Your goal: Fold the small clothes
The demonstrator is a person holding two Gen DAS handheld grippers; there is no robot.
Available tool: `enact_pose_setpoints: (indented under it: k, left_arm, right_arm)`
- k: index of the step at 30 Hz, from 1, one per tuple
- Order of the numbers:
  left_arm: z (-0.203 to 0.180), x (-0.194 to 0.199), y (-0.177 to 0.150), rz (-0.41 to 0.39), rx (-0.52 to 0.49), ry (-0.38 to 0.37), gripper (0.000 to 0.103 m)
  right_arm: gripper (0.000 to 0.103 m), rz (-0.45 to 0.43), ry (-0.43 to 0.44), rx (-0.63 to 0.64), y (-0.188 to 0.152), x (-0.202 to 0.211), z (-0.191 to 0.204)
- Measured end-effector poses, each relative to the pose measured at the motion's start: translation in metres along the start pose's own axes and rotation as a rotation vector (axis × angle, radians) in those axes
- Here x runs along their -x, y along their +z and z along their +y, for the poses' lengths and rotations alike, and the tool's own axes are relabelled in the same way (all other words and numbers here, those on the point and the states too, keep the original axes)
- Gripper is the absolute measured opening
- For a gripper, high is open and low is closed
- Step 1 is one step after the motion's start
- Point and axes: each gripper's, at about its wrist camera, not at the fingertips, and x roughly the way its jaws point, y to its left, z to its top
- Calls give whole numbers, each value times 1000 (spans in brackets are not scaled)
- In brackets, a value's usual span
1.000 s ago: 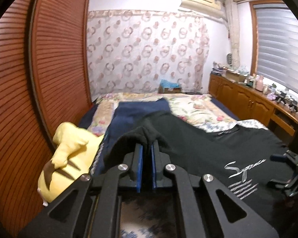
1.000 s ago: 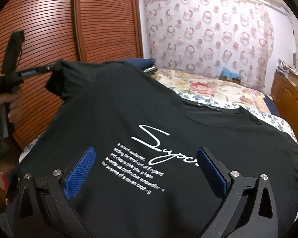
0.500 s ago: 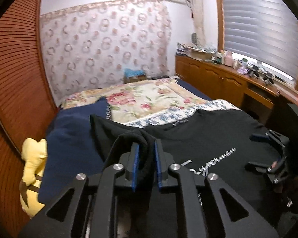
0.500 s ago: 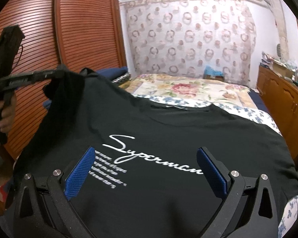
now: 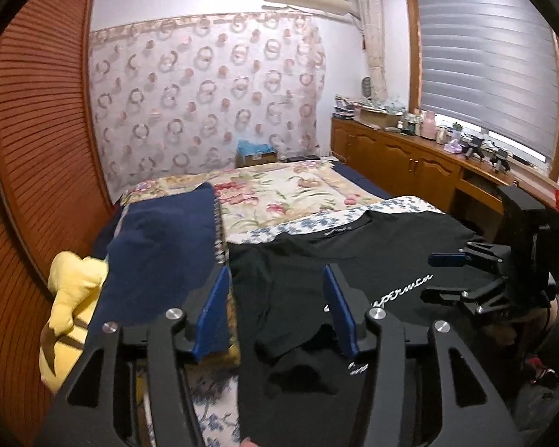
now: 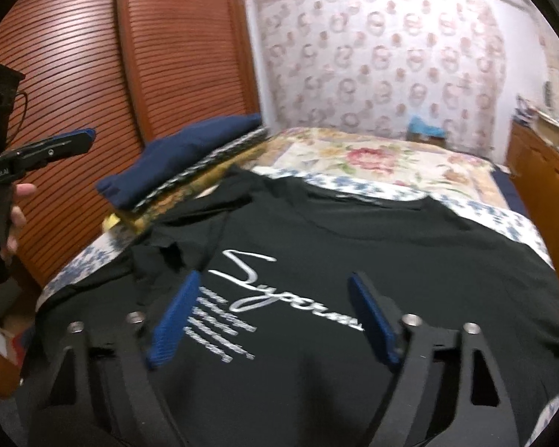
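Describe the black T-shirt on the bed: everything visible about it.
The black T-shirt looks like soft knit, with a white script print and small text lines on the front. It lies front up, mostly spread on the floral bedding, neckline toward the far wall. One sleeve is folded in over the body, rumpled. Neither the left gripper nor the right gripper holds it; both jaws stand apart above the cloth.

My count: one black tee (image 5: pixel 354 260); one navy fold (image 5: pixel 160 246); one yellow plush (image 5: pixel 70 298); one bed (image 5: pixel 287 190); my two grippers, left (image 5: pixel 275 313), right (image 6: pixel 275 316).
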Motion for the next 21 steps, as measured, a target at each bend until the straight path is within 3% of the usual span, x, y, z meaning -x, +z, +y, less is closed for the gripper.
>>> enact_pose_setpoints:
  k: [1, 5, 14, 21]
  left_arm:
    - [3, 1, -4, 2, 8, 9, 52]
    - [15, 0, -23, 19, 50, 40, 52]
    - [35, 5, -56, 35, 126, 85, 52]
    - [40, 7, -71, 47, 142, 96, 52]
  right_arm:
    - [67, 7, 19, 11, 3, -4, 4]
    - [54, 38, 102, 83, 15, -26, 28]
    - [42, 179, 256, 217, 40, -102, 85]
    - [32, 281, 263, 279, 37, -147, 113]
